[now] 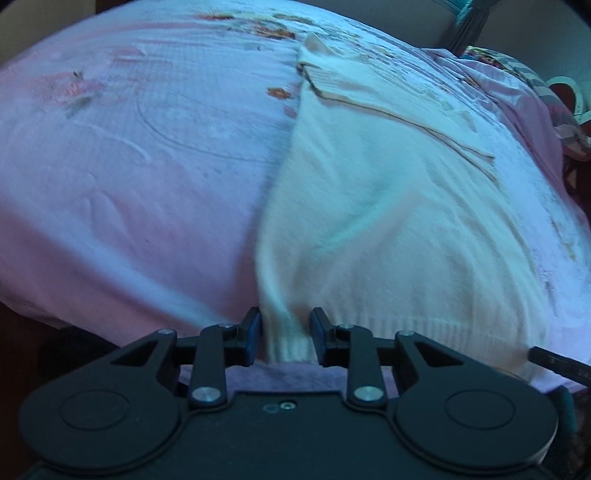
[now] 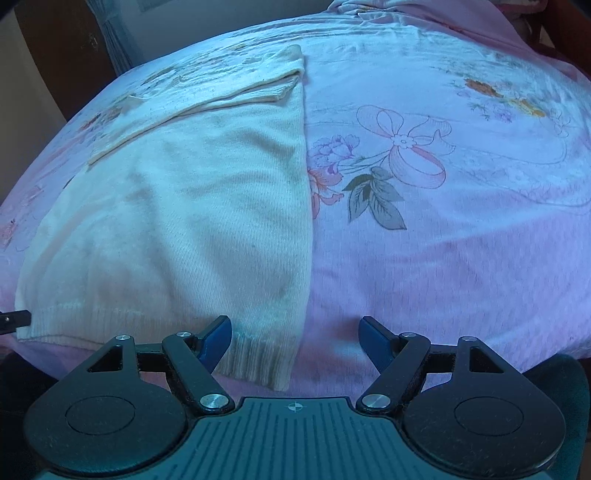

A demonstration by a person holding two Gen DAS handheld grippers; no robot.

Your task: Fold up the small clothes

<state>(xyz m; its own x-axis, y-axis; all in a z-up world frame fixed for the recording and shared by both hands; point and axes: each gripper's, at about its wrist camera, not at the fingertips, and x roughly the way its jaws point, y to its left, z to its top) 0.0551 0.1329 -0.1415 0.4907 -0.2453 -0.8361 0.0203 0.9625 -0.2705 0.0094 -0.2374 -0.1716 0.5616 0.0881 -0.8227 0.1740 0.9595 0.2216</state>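
A cream knitted sweater lies flat on a pink floral bed sheet, one sleeve folded across its upper part. My left gripper is shut on the bunched left corner of the ribbed hem, which fills the gap between its fingers. In the right wrist view the same sweater spreads to the left. My right gripper stands open over the hem's right corner; its left finger overlaps the cloth and its pads press nothing. A dark tip of the other gripper shows at the hem's far end.
The sheet stretches wide to the right of the sweater, printed with a ribbon and flowers. The bed's near edge runs just behind both grippers. A curtain and patterned bedding lie at the far side.
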